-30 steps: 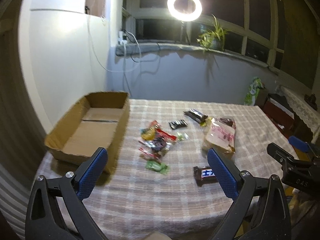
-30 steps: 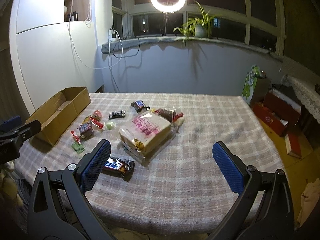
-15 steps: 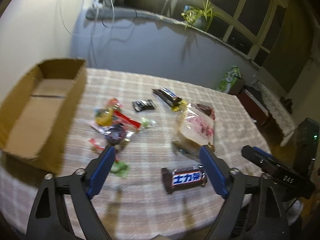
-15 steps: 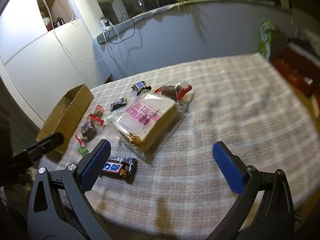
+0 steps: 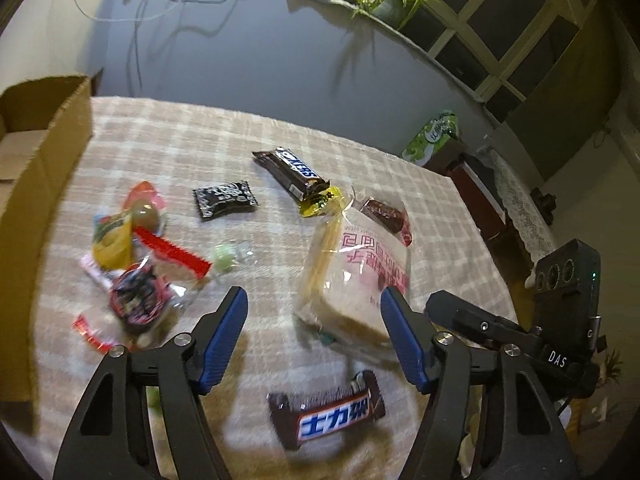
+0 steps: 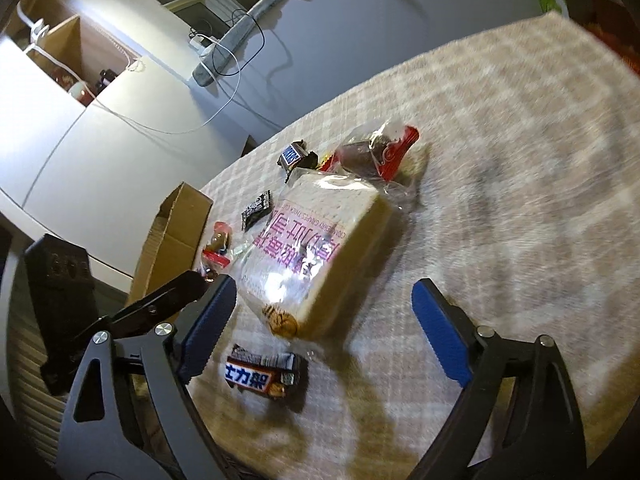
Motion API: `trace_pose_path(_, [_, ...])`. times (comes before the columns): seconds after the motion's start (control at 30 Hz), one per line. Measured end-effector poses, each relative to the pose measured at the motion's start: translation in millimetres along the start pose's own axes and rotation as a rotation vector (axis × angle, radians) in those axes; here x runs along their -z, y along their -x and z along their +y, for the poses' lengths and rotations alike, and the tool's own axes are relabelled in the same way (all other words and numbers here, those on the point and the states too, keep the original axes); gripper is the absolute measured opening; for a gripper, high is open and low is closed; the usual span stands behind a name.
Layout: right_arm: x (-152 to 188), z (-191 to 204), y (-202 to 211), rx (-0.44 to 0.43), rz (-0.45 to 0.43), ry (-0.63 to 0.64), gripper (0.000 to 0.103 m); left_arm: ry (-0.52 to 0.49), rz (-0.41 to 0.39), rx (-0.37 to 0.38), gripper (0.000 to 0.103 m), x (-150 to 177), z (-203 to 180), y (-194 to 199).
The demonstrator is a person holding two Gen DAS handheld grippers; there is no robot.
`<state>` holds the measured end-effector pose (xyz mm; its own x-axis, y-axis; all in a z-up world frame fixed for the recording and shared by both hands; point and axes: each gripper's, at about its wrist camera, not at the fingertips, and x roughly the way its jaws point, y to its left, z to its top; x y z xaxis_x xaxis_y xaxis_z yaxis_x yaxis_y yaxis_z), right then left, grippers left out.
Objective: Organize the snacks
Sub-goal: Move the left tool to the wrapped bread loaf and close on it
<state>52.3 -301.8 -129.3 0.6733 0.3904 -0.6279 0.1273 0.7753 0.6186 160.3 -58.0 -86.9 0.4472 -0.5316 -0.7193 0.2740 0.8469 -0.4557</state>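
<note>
Snacks lie scattered around the bagged bread [image 5: 356,280] on the checked desk [image 5: 256,128].

Near the bread lies a Snickers bar [image 6: 264,376]; beyond it, a cardboard box [image 6: 172,232]. Left gripper [image 5: 314,336] and right gripper [image 6: 324,328] hover with jaws wide apart, holding nothing.

Each hand-held gripper [image 5: 314,340] has black arms, silver screws, ribbed blue pads [image 6: 436,330].

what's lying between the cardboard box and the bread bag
In the left wrist view, a heap of small sweets and a black packet lie between box and bread.
</note>
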Motion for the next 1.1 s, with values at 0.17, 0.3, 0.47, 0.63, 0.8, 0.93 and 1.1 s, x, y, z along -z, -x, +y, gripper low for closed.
trace_pose_path(0.17, [-4.6, -9.7, -14.3, -0.048, 0.033, -0.063, 0.085, 0.015, 0.054, 0.028, 0.059, -6.2, 3.1, -19.1])
trace_pose_path(0.3, [-8.1, -12.9, -16.8, -0.061, 0.033, -0.077, 0.083, 0.031, 0.083, 0.056, 0.058, -8.8, 4.5, -29.6])
trace_pose_path(0.47, [-12.2, -14.9, -24.5, -0.087, 0.060, -0.098, 0.073, 0.030, 0.127, 0.099, 0.058, -9.1, 3.0, -40.7])
trace_pose_path(0.63, [-15.2, -14.9, -33.3, -0.109, 0.079, -0.108, 0.063, 0.025, 0.135, 0.111, 0.053, -9.9, 2.4, -45.4])
trace_pose_path(0.8, [-18.0, -15.1, -34.7, -0.121, 0.087, -0.109, 0.058, -0.002, 0.129, 0.103, 0.050, -10.0, -1.0, -42.5])
trace_pose_path(0.93, [-16.3, -17.0, -32.8, -0.133, 0.085, -0.115, 0.055, -0.030, 0.113, 0.083, 0.048, -8.0, -5.7, -38.7])
trace_pose_path(1.1, [-15.7, -10.7, -26.8, -0.142, 0.082, -0.104, 0.053, -0.045, 0.085, 0.072, 0.047, -7.4, -9.9, -28.6])
